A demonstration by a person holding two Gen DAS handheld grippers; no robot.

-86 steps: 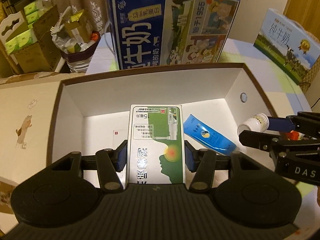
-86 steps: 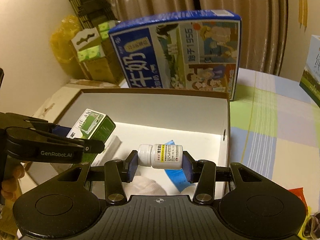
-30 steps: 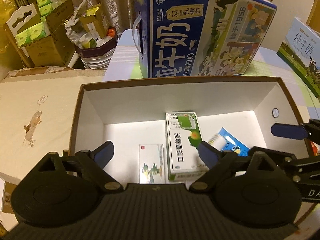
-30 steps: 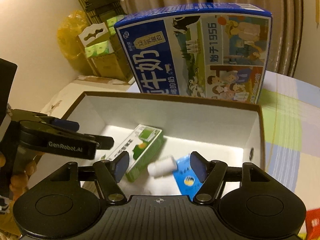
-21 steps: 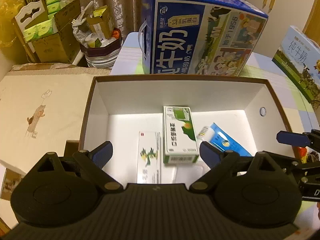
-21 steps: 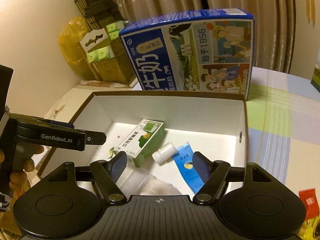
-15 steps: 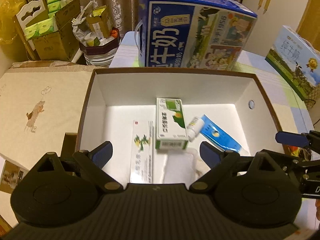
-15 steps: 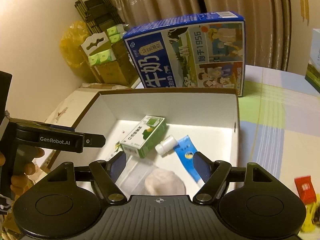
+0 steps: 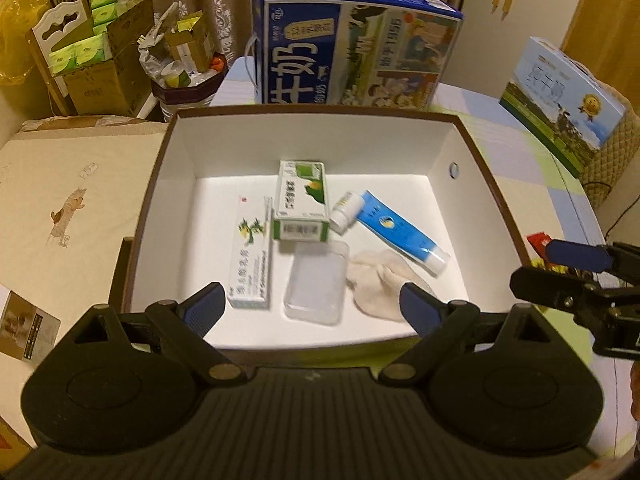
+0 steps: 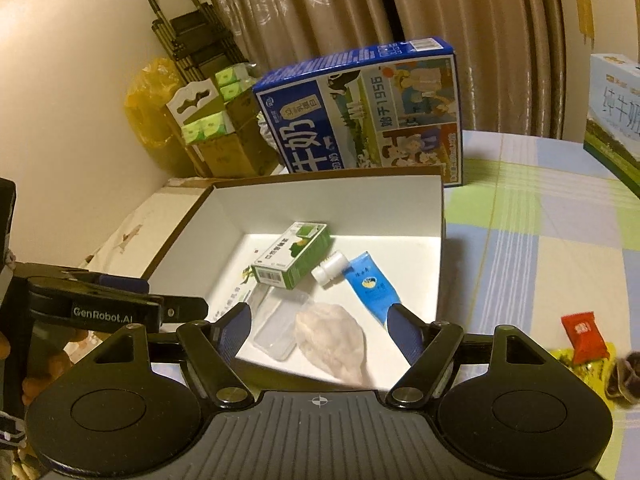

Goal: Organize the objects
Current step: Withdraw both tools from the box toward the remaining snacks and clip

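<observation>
The left gripper (image 9: 308,304) and the right gripper (image 10: 320,322) both hover spread wide and empty over the near edge of the open box (image 9: 472,152), whose floor holds the green carton (image 9: 302,206), small white bottle (image 9: 345,212), blue tube (image 9: 400,236) and other items. Loose snack packets (image 10: 582,338) lie on the tabletop (image 10: 560,220) off the box's right edge. They are nearer the right gripper, which looks better placed to fetch them.
</observation>
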